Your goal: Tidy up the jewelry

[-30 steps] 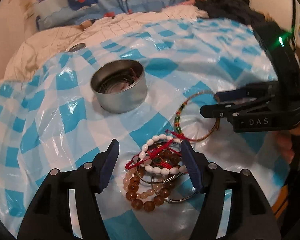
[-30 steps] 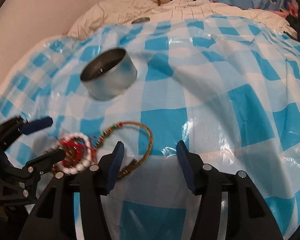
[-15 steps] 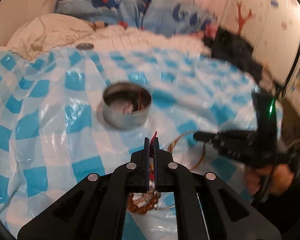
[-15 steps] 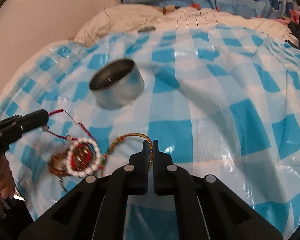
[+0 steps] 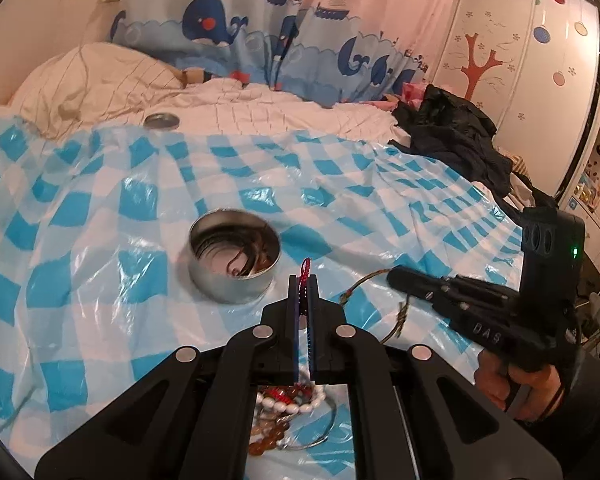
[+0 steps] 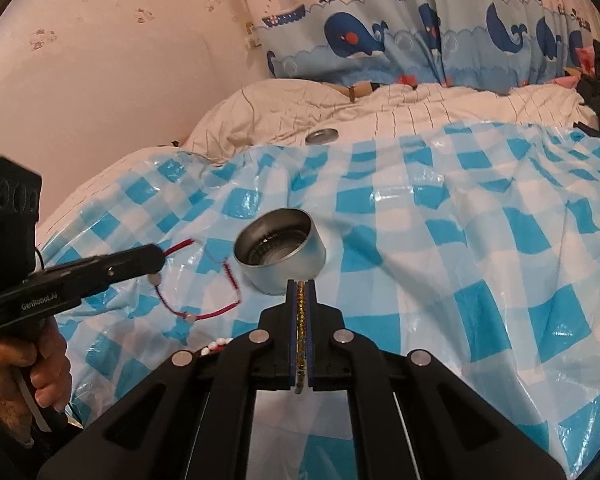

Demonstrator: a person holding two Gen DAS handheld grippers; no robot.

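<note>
Jaws of the left gripper (image 5: 303,280) pinch a red cord bracelet (image 5: 305,270) at centre frame, just below a round metal tin (image 5: 234,258) on the glossy blue-checked plastic sheet (image 5: 100,216); bead bracelets (image 5: 288,404) hang underneath. Right view: the right gripper (image 6: 300,286) clamps a thin gold-beaded bangle (image 6: 300,332), with the tin (image 6: 280,250) just above and a flat lid (image 6: 321,136) near the striped pillow (image 6: 284,108).

Two wrist views low over the bed, facing the curtain (image 5: 260,40), sharing the tin (image 5: 235,256).
</note>
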